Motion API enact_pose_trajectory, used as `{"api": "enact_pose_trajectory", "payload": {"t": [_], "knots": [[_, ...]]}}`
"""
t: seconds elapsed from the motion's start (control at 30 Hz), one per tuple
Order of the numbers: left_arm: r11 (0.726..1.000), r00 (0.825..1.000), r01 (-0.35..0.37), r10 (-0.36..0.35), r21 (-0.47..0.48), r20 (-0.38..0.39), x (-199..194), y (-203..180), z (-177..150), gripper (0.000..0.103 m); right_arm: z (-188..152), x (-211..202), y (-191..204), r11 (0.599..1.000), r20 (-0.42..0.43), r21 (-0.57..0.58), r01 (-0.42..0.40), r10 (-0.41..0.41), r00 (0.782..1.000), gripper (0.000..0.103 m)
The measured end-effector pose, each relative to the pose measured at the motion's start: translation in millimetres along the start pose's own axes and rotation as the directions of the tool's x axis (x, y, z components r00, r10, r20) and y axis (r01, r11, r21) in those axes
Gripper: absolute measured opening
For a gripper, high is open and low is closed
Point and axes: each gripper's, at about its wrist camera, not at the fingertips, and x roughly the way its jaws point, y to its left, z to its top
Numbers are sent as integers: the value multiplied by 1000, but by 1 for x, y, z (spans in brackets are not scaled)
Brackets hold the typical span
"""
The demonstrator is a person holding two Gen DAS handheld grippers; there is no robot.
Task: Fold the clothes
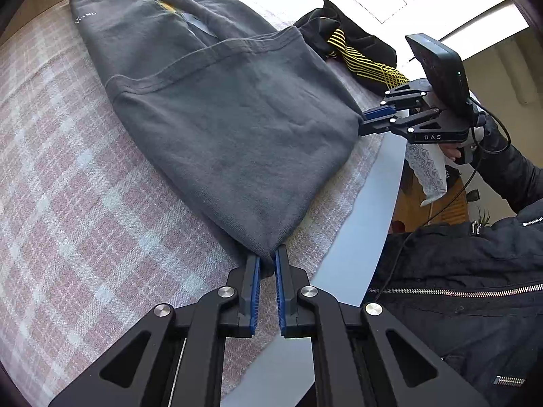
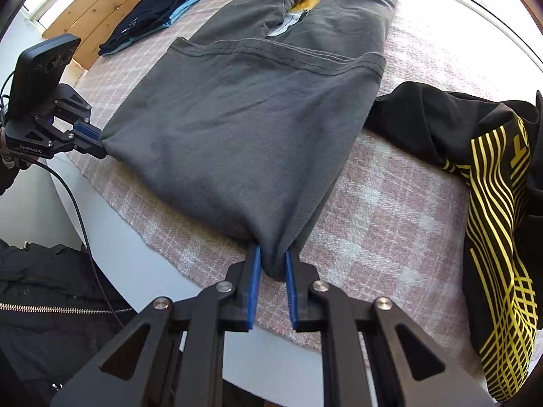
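Your left gripper is pinched tight on one near corner of the grey sweatshirt, and your right gripper is clamped the same way on the other near corner. The sweatshirt lies folded on the pink checked blanket, its far end flat. Right of the sweatshirt sits a black and yellow garment; left of it, dark and blue clothes.

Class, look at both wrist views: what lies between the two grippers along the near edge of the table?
The folded edge of the grey shirt spans from the left gripper to the right gripper, each shut on a corner; both views show it.
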Motion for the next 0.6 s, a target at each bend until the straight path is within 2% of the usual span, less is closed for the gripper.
{"api": "enact_pose_trajectory", "payload": {"t": [0.1,0.13,0.2,0.27,0.33,0.37,0.47,0.53,0.6], "knots": [[1000,999,-15,15,-12,-43,7,4,-2,7,2,1,-2,1000,-40,-2,1,-1,999,13],[1000,999,-20,20,-1,-45,5,2,-2,7,3,1,-1,1000,-59,-15,22,-23,998,14],[999,997,-35,36,11,-61,0,-1,-4,8,5,-3,0,996,-100,-31,80,-83,992,29],[999,997,-52,53,7,-61,-10,0,-4,7,6,-13,0,991,-113,-39,127,-131,985,30],[998,996,-69,69,-2,-55,-21,1,-4,5,11,-33,3,990,-54,-25,142,-143,988,30],[997,996,-78,77,-6,-52,-26,1,-5,5,16,-43,7,993,-2,-9,118,-118,993,30],[998,998,-56,55,14,39,-36,-8,19,5,41,-50,25,999,111,-11,50,-49,993,30],[995,995,-82,79,48,63,-25,-16,39,5,64,-34,40,996,126,-38,83,-77,989,30],[994,994,-97,94,54,53,-12,-16,49,7,74,-15,45,992,108,-63,105,-98,989,30]]}}
